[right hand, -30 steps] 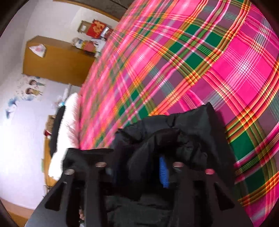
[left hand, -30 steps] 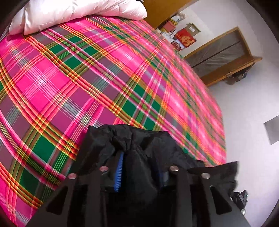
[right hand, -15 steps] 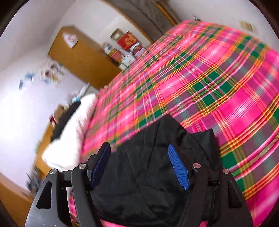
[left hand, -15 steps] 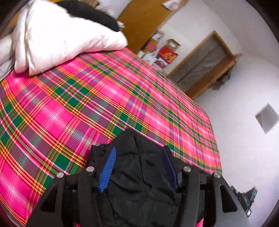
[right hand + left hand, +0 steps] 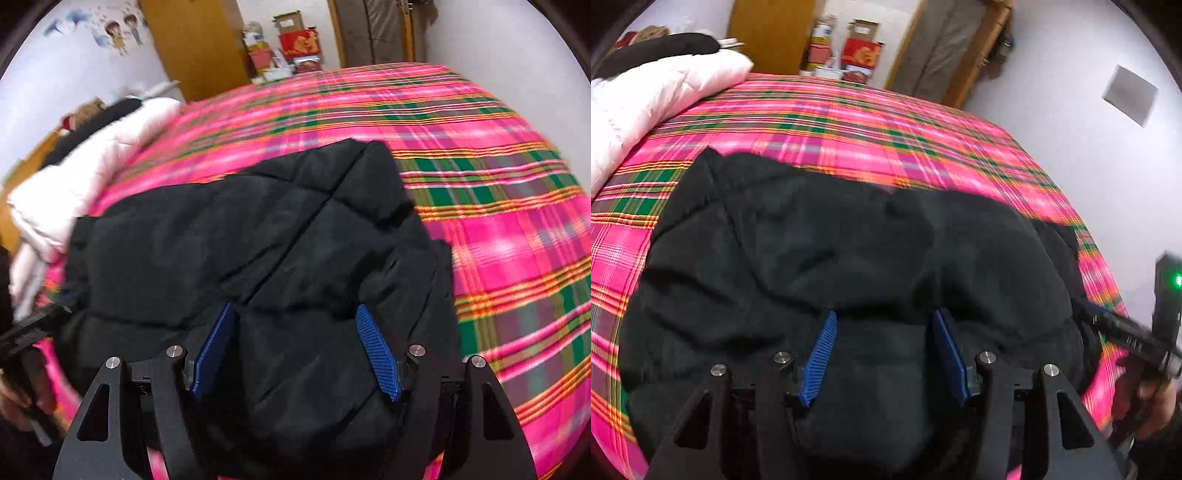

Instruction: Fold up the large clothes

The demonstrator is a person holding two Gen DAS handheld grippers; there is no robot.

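A black quilted jacket (image 5: 849,251) lies bunched on the pink plaid bed near its front edge; it also shows in the right wrist view (image 5: 258,240). My left gripper (image 5: 884,321) is open, its blue pads spread just above the jacket's near edge, holding nothing. My right gripper (image 5: 295,314) is open too, over the jacket's near edge on the other side. The right gripper's body shows at the right edge of the left wrist view (image 5: 1137,339).
The pink plaid bedspread (image 5: 886,122) covers the bed (image 5: 498,221). A white duvet (image 5: 646,107) is piled at the far left. A wooden wardrobe (image 5: 195,48), red boxes (image 5: 860,59) and a doorway stand beyond the bed.
Both grippers were shut on the jacket a second ago; they have opened, let it go onto the bed and pulled back, so more of the jacket shows.
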